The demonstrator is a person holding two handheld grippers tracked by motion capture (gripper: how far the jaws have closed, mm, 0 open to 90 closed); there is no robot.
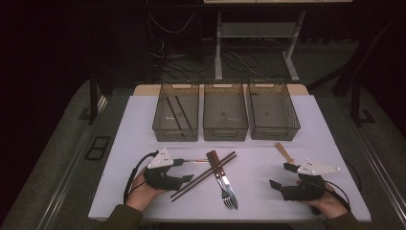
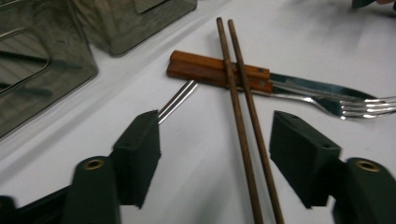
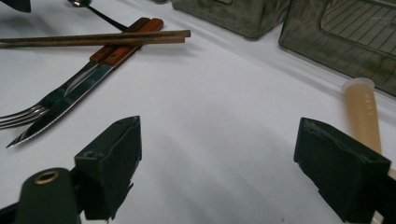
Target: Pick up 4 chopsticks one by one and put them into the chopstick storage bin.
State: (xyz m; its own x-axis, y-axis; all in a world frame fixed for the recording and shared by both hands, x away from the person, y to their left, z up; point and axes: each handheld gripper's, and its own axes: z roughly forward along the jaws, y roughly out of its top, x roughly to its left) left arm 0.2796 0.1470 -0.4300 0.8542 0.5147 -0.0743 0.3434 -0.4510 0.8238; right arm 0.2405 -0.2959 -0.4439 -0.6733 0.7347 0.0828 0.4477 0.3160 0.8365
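Three smoky translucent plastic bins stood in a row at the far side of the white worktop [image 1: 143, 115]: the left bin [image 1: 175, 117] held two dark chopsticks [image 1: 178, 112], while the middle bin [image 1: 225, 117] and the right bin [image 1: 273, 115] had bare floors. In front of them lay one pair of brown wooden chopsticks [image 1: 203, 176], crossing over the wooden handles of one steel knife [image 1: 226, 182] and one steel fork [image 1: 224, 189], which lay side by side. One pair of thin metal chopsticks [image 2: 176, 100] rested just left of those handles, and one pale wooden-handled utensil [image 1: 284, 152] lay near the right side.

The left gripper [image 1: 184, 171] had its jaws spread wide and released, grasping nothing; in the left gripper view the brown pair ran between them, touching neither, and the metal pair ended beside the left jaw. The right gripper [image 1: 280, 176] was likewise wide open and empty over bare worktop, the pale handle [image 3: 362, 116] passing just behind its right jaw.
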